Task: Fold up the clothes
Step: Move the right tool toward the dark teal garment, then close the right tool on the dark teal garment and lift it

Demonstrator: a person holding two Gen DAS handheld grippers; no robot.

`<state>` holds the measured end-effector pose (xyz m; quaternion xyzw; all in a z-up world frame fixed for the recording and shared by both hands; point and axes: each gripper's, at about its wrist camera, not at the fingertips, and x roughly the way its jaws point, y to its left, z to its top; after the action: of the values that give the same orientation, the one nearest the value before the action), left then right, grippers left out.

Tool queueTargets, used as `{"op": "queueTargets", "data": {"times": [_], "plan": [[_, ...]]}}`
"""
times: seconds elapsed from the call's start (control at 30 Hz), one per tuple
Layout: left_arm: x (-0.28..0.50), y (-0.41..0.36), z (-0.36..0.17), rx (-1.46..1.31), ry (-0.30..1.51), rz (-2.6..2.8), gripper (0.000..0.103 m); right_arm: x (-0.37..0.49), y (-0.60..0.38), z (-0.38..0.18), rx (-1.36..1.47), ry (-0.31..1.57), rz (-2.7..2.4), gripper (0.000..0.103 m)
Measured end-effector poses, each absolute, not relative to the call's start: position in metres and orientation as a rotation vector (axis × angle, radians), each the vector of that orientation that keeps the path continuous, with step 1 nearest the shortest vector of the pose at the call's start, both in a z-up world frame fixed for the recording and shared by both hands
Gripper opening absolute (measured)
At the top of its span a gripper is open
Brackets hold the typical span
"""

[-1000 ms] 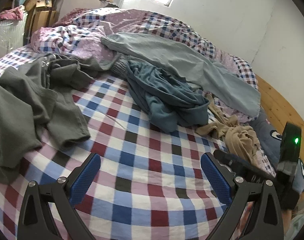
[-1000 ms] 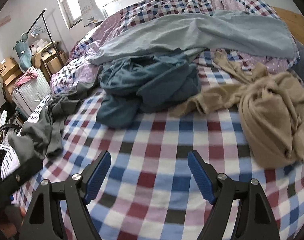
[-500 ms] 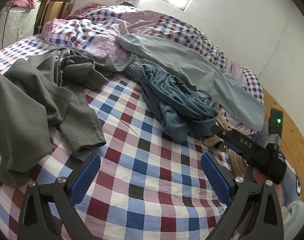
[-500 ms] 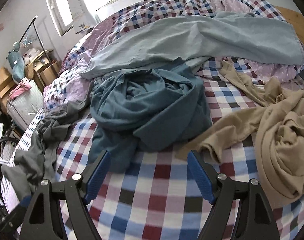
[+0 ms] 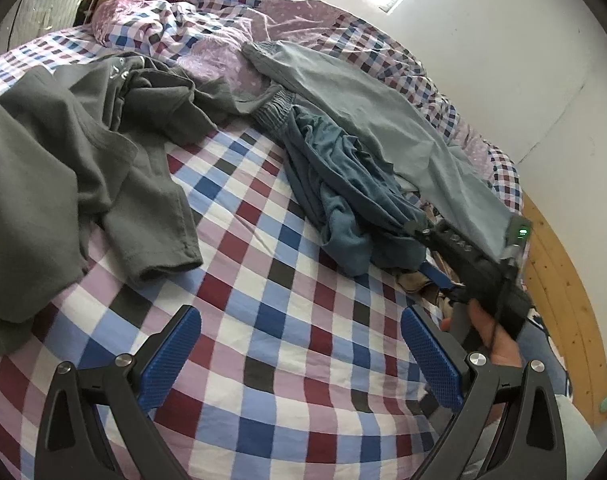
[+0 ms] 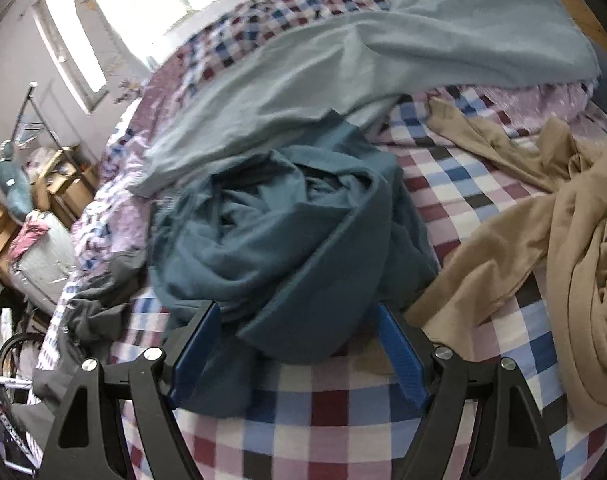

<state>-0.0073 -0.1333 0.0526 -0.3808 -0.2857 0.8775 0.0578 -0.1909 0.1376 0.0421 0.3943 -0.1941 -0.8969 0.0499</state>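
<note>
The right tongs point(image 6: 297, 344) are spread wide around the near edge of the teal garment point(image 6: 287, 232), heaped mid-bed point(image 6: 343, 432). The left tongs point(image 5: 301, 354) are held wide above bare bedsheet beside it.

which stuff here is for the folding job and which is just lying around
For the job: teal garment between the open right gripper fingers, dark grey garment, pale blue trousers, tan garment, left gripper.

Lying about: cardboard boxes, clothes rack, checked bedsheet.

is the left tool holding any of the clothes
No, the left tool hangs open over bare checked sheet, with the grey garment off to its side and untouched.
</note>
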Motion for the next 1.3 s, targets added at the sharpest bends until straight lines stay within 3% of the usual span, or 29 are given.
{"op": "queueTargets", "data": {"times": [0.07,0.27,0.5,0.77,1.3], "plan": [[-0.008,-0.134,0.053,-1.161,-0.878,2.649,0.102,-0.191,0.145,0.038,1.223,-0.628,-2.749,0.072],[-0.007,-0.145,0.055,-1.162,-0.937,2.64,0.102,-0.192,0.15,0.031,1.251,-0.622,-2.77,0.055],[-0.008,-0.149,0.053,-1.178,-0.95,2.624,0.102,-0.199,0.133,0.027,1.272,-0.561,-2.77,0.048],[-0.009,-0.149,0.053,-1.175,-0.953,2.621,0.102,-0.183,0.131,0.038,1.212,-0.503,-2.79,0.015],[-0.01,-0.148,0.055,-1.165,-0.929,2.628,0.102,-0.099,0.152,0.106,0.924,-0.525,-2.811,0.01]]}}
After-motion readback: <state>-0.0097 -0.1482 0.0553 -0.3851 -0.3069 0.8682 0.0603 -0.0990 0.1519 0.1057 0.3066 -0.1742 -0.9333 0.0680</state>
